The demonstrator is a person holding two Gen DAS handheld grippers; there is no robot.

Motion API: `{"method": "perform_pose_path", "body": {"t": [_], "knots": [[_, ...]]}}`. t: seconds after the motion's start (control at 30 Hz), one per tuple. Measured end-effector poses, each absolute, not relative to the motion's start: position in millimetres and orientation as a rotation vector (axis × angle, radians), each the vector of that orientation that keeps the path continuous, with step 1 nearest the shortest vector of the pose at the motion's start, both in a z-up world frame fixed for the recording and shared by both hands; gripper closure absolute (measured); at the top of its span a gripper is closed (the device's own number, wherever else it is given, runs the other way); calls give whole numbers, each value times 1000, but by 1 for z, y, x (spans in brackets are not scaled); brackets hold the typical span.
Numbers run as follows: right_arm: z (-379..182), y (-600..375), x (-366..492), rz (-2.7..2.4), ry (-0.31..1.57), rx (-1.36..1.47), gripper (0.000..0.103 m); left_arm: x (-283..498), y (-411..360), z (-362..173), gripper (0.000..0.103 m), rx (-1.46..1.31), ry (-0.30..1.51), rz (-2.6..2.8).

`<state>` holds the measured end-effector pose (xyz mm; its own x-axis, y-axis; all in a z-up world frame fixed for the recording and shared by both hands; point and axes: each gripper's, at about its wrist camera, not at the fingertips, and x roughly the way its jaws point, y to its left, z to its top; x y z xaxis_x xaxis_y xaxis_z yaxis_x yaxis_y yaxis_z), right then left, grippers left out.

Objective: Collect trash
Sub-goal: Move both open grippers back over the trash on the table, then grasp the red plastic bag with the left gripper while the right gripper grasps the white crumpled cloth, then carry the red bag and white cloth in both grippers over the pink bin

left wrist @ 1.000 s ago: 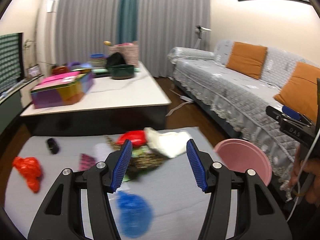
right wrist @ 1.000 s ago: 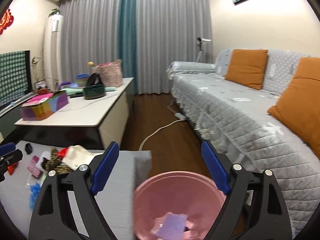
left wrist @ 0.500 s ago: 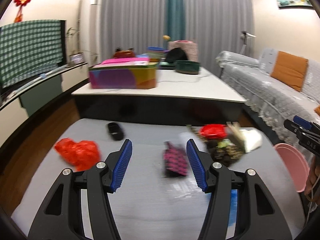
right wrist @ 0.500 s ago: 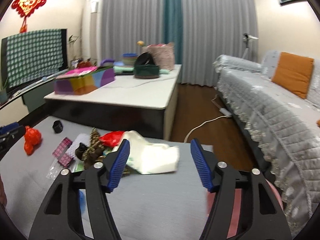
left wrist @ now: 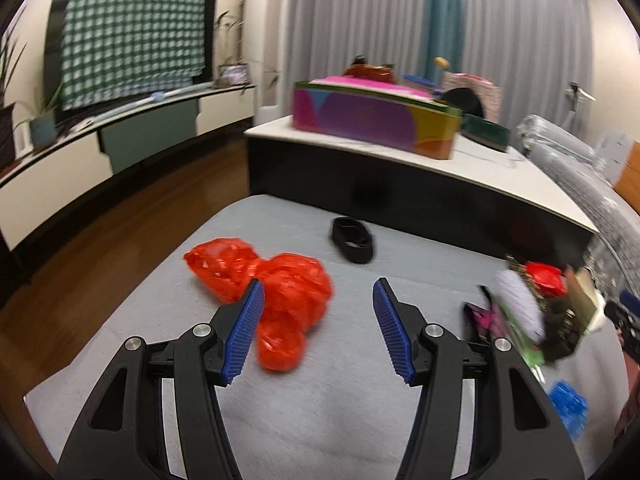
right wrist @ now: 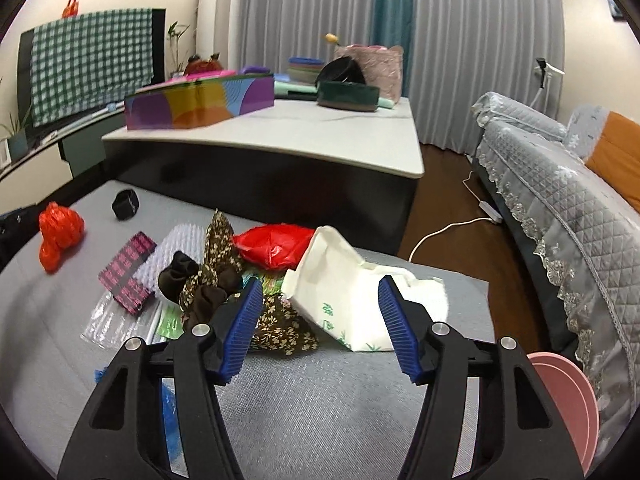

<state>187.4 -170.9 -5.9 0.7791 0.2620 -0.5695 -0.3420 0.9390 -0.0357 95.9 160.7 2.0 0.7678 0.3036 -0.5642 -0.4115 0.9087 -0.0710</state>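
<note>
- My left gripper hangs low over the grey mat with its jaws spread wide and nothing between them. I hold it like this, I judge, to drop over the crumpled red plastic bag, which lies just past the left blue pad.
- My right gripper is likewise released and empty, aimed at the white paper bag lying on its side. Its open mouth faces the pile, so I would pinch a loose wall rather than the whole body.
- The pink bin sits off the mat's right edge beside the sofa, near my right side, which makes it a short carry for that gripper.
- Further in, the rest of the trash is heaped together: floral cloth, a second red bag, a pink-and-black packet and clear wrappers.
- A black band lies apart near the mat's far edge; whether it counts as trash I cannot tell.
- Beyond stands the white table with a colourful box.
</note>
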Motion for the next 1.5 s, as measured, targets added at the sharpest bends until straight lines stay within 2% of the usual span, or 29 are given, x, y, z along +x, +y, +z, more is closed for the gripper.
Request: {"method": "perform_pose_path", "body": {"t": [0.27, 0.37, 0.43, 0.57, 0.63, 0.7, 0.77, 0.9, 1.5], "knots": [[-17, -162, 199, 338, 628, -182, 45, 119, 183, -20, 48, -227, 652, 454], [-22, -159, 202, 338, 640, -204, 52, 124, 185, -27, 48, -235, 673, 456], [-25, -160, 204, 339, 657, -195, 61, 126, 186, -30, 48, -239, 684, 454], [-25, -161, 205, 347, 659, -193, 75, 126, 182, -29, 63, -231, 685, 440], [-24, -162, 205, 352, 658, -186, 85, 125, 181, -27, 69, -228, 682, 434], [-21, -163, 204, 353, 655, -183, 90, 123, 181, -25, 73, -228, 677, 432], [-17, -165, 201, 349, 641, -182, 92, 123, 179, -23, 82, -225, 673, 428], [-7, -170, 195, 340, 613, -176, 95, 119, 174, -18, 84, -218, 660, 406], [45, -220, 142, 273, 504, -107, 97, 86, 105, 20, 85, -174, 560, 205]]}}
